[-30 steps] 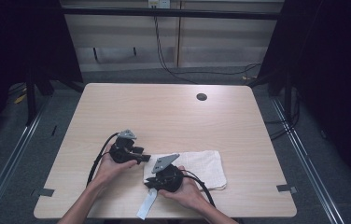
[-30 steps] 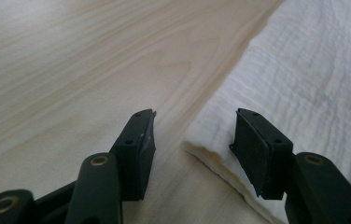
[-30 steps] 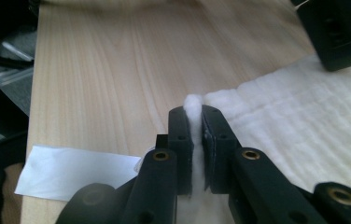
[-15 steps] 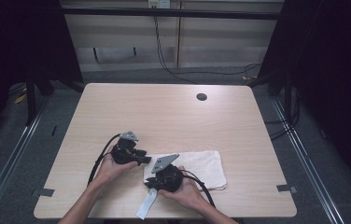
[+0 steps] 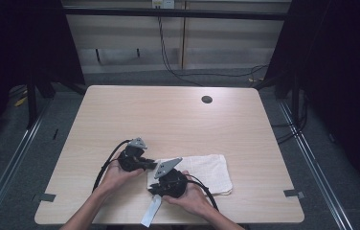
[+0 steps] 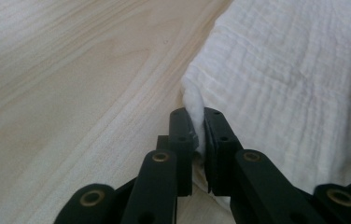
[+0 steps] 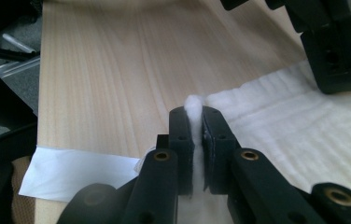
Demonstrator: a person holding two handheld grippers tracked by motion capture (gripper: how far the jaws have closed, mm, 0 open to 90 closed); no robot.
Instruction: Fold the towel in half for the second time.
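Cloth [image 5: 202, 171] lies flat near the front edge of the bench [image 5: 168, 115], a little right of its middle, white and crinkled, in a rough rectangle that looks already doubled over, though the layers cannot be counted from above. Both tongs have it at its left end. The left tongs [image 5: 145, 163] are pressed onto the far left corner; in the left gripper view the left tongs [image 6: 197, 135] have a small ridge of fabric [image 6: 304, 84] squeezed between the black jaws, with bare wood to one side. The right tongs [image 5: 158, 188] pinch the near left corner; in the right gripper view the right tongs [image 7: 193, 135] hold a tuft of cloth [image 7: 304, 135] standing up between the closed jaws. A white paper tag [image 5: 151, 212] trails from the right hand's tool toward the front edge of the bench.

By my reading, the gripping step is complete: two corners are secured and the fabric has barely left the surface. What seems left is the fold itself, carrying the held end across toward the right end, laying it down squarely, then letting go of both corners.
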